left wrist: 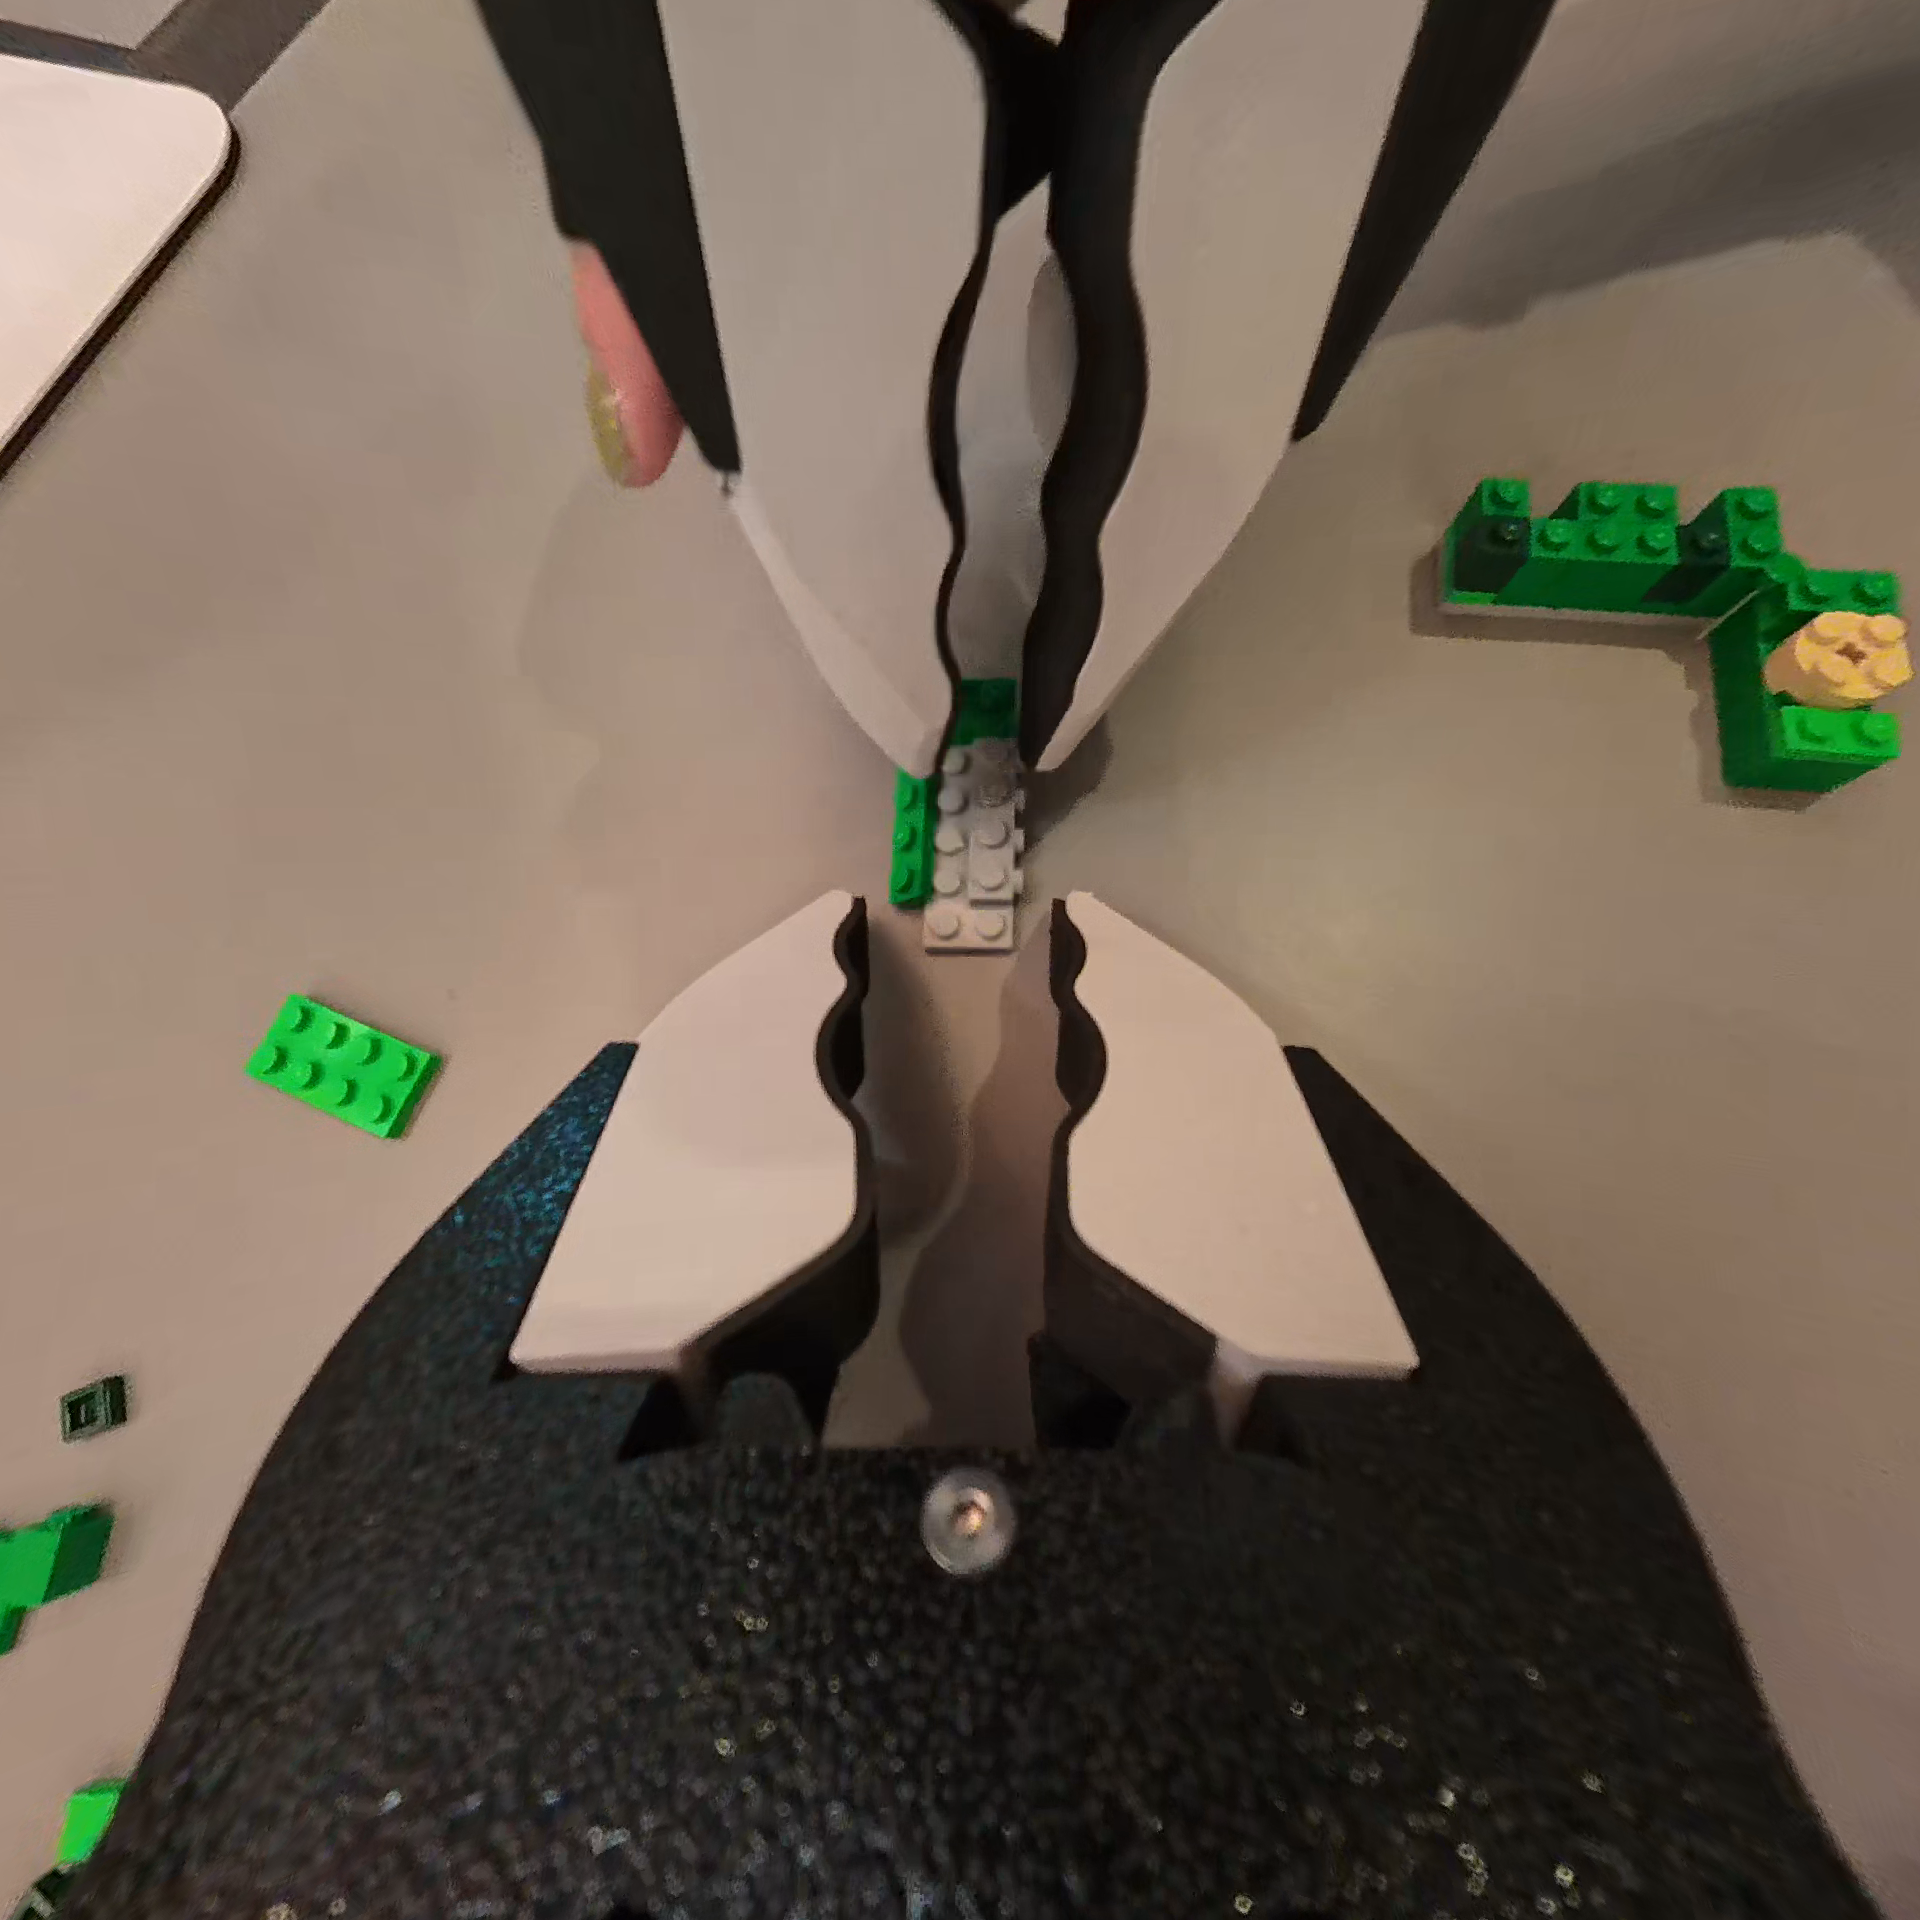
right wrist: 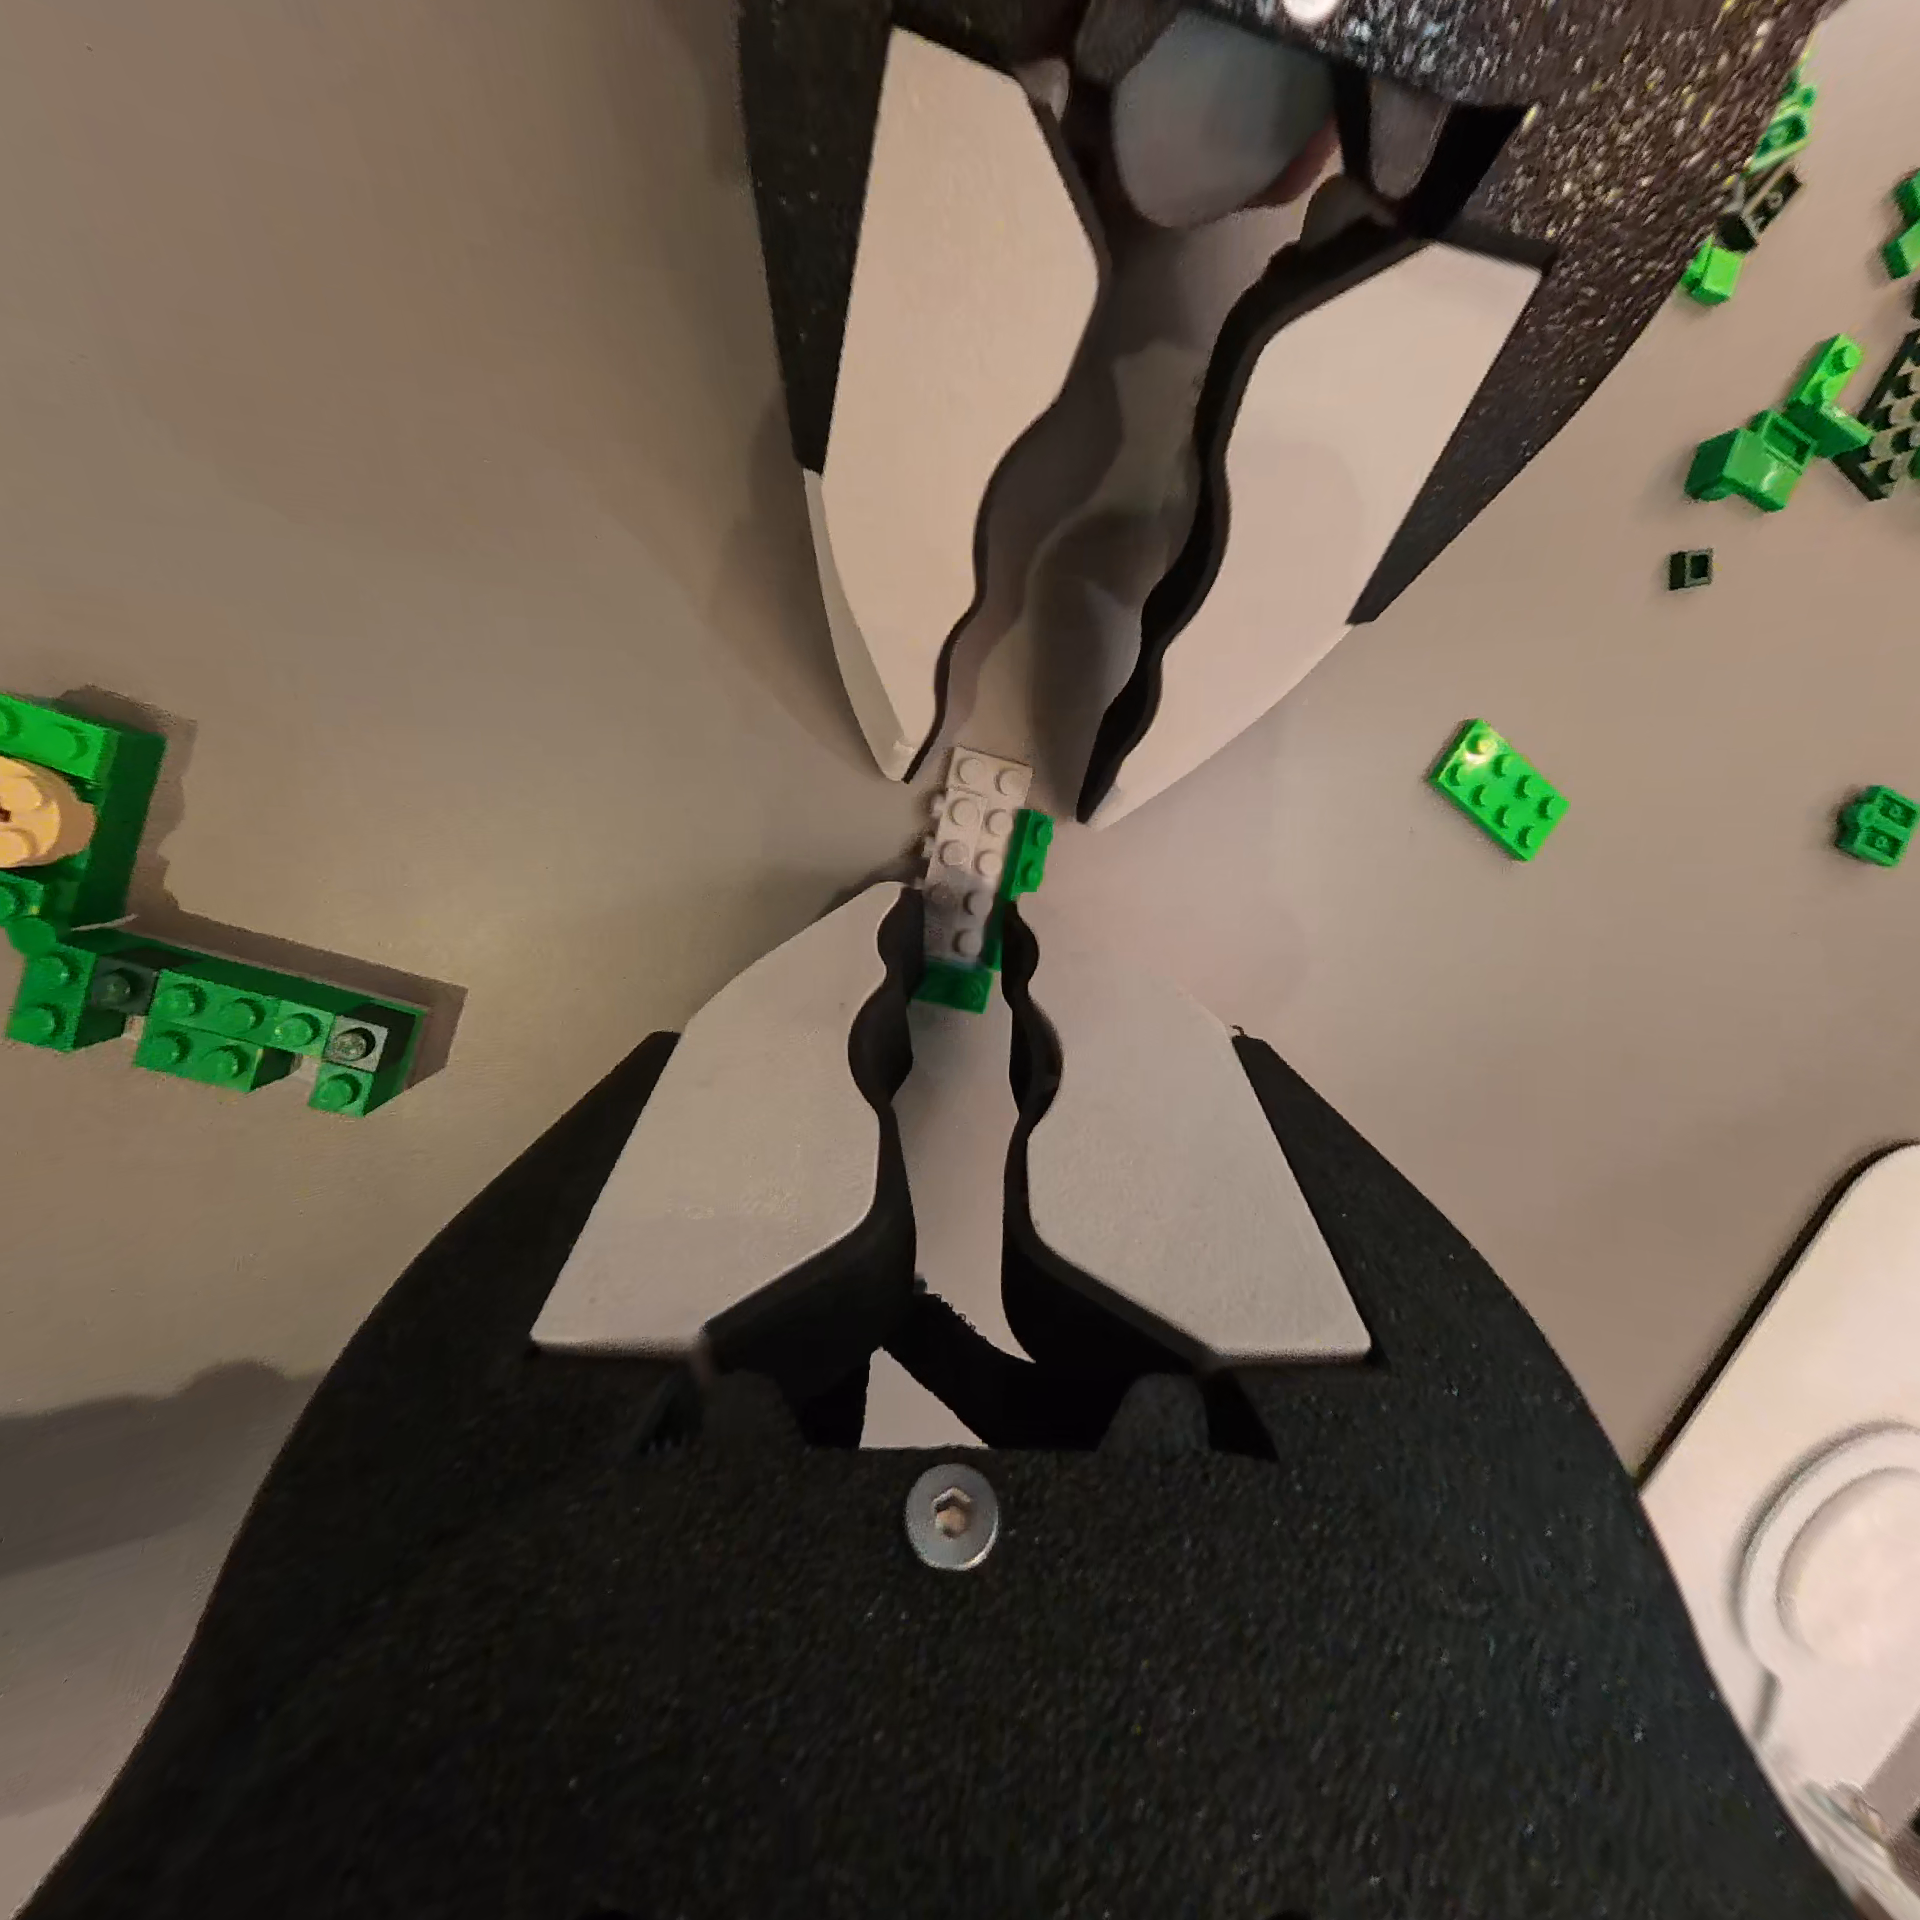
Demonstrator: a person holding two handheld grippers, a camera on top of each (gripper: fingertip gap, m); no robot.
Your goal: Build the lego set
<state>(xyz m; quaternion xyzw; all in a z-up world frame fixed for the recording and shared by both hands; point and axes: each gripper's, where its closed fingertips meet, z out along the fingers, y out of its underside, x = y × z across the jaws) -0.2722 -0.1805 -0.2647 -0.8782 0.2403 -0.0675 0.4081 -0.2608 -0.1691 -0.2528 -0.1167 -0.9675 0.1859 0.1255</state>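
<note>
A small assembly (left wrist: 971, 842) of grey plates with a green plate along one side lies on the beige table between the two grippers. My right gripper (right wrist: 954, 904) is shut on its green end (right wrist: 951, 987); in the left wrist view it (left wrist: 992, 753) comes in from the top. My left gripper (left wrist: 956, 909) is open, its tips on either side of the assembly's grey end without touching it; in the right wrist view it (right wrist: 995, 792) comes in from the top. A larger L-shaped green build (left wrist: 1621, 566) with a tan round piece (left wrist: 1844, 660) stands apart; it also shows in the right wrist view (right wrist: 239, 1013).
A loose green 2x4 plate (left wrist: 343, 1065) (right wrist: 1496, 790), a small dark green tile (left wrist: 94, 1408), a small green brick (right wrist: 1875, 821) and a pile of green pieces (right wrist: 1787, 436) lie on the table. A white tray (left wrist: 83, 229) (right wrist: 1818, 1507) sits at the table's edge. A person's fingertip (left wrist: 623, 384) rests on the right gripper. Less than 4 cm separates the two grippers' tips. It is some 9 cm from my left tips to the loose green 2x4 plate (right wrist: 1496, 790). The left camera catches it too, in the left wrist view (left wrist: 348, 1058).
</note>
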